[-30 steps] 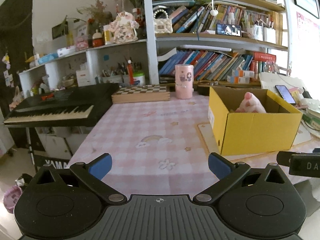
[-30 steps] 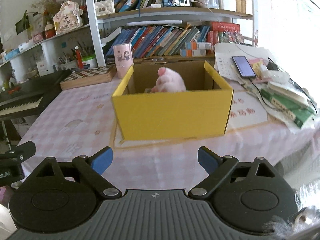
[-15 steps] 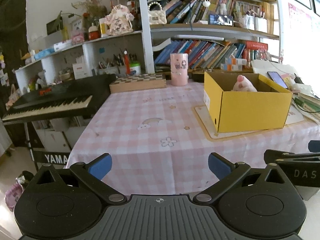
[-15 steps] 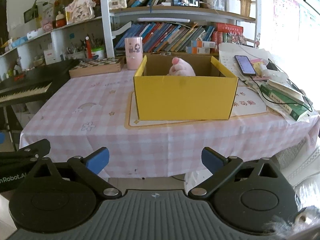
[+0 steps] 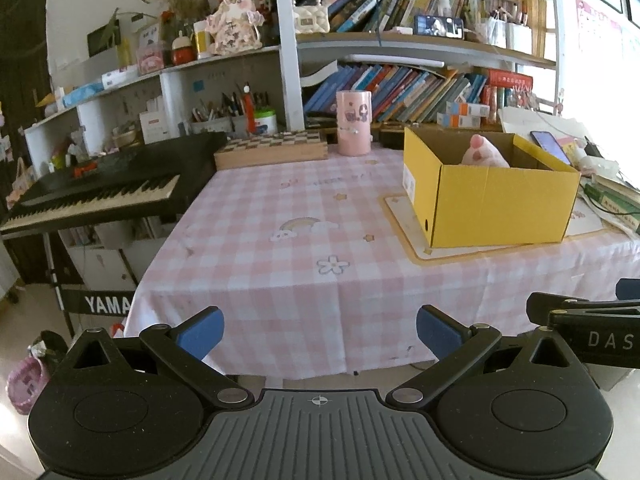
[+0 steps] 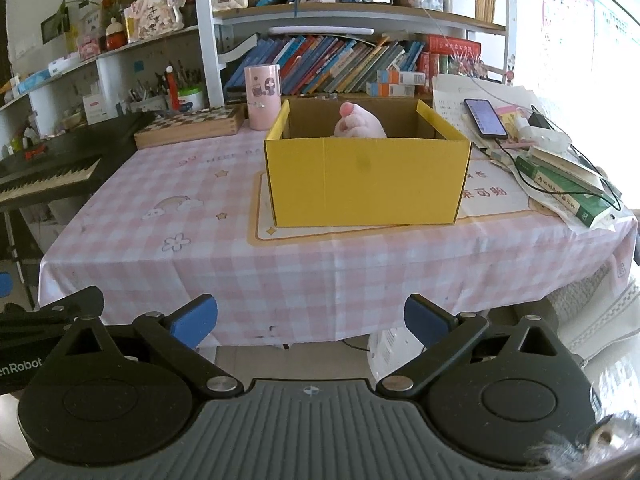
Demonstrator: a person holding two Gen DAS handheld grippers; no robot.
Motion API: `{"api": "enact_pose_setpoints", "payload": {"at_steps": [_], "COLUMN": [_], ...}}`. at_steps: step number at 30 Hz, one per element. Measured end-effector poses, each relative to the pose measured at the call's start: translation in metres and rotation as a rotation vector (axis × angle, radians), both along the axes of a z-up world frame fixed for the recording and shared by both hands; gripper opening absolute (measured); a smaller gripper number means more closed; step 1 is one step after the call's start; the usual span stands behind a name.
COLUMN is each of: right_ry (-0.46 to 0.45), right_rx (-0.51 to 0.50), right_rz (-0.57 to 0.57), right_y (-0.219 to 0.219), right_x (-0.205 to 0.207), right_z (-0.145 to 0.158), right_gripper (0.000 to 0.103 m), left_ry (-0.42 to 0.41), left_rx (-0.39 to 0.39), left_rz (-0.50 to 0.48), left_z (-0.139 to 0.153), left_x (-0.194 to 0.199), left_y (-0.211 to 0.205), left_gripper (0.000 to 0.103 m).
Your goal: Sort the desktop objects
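Observation:
A yellow cardboard box (image 5: 496, 204) (image 6: 366, 180) stands on a mat on the pink checked tablecloth (image 5: 280, 240) (image 6: 160, 184). A pink plush toy (image 5: 484, 154) (image 6: 358, 124) sticks up inside the box. A pink cup (image 5: 353, 123) (image 6: 262, 97) stands at the table's back. My left gripper (image 5: 319, 330) is open and empty, held off the table's front edge. My right gripper (image 6: 310, 320) is open and empty, also in front of the table, facing the box. Part of the right gripper shows at the right of the left wrist view (image 5: 580, 320).
A chessboard box (image 5: 272, 148) (image 6: 188, 126) lies at the back left. A black keyboard (image 5: 100, 192) (image 6: 44, 168) stands left of the table. A phone (image 6: 485, 117), books (image 6: 568, 184) and cables lie at the right. Bookshelves (image 6: 344, 64) fill the back wall.
Both grippers have pulled back from the table and away from the box. The table's front edge and the floor now show. The jaws stay open.

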State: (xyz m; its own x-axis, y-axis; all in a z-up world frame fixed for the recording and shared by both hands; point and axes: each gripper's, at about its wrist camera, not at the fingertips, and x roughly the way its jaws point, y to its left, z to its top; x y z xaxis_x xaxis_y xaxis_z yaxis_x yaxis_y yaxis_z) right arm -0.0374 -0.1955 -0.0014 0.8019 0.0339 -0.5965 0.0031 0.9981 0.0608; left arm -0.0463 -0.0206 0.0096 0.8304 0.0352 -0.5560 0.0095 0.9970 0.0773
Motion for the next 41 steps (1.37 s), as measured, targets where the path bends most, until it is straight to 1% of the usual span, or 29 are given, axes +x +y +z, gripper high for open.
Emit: {"api": "enact_pose_setpoints", "payload": {"at_steps": [17,34,41], "right_ry": [0.024,0.028,0.037], "right_rx": [-0.009,-0.008,-0.009], "right_rz": [0.000,0.003,0.018], "right_y": [0.0023,0.0047,0.0075], "right_x": [-0.0014,-0.0027,-0.0040], "right_z": [-0.0037,-0.0042,-0.0060], "right_gripper": [0.101,0.101,0.101], "left_ry": [0.021,0.017,0.023], "left_rx": [-0.021,-0.057,-0.047], "left_rz": [0.004,0.013,0.027], "left_z": [-0.0008,0.0001,0.0003], "left_x": [-0.0010,-0.0017,-0.0006], "left_y": [0.0013,0.0038,0.0040], "left_gripper": [0.103,0.103,0.103]}}
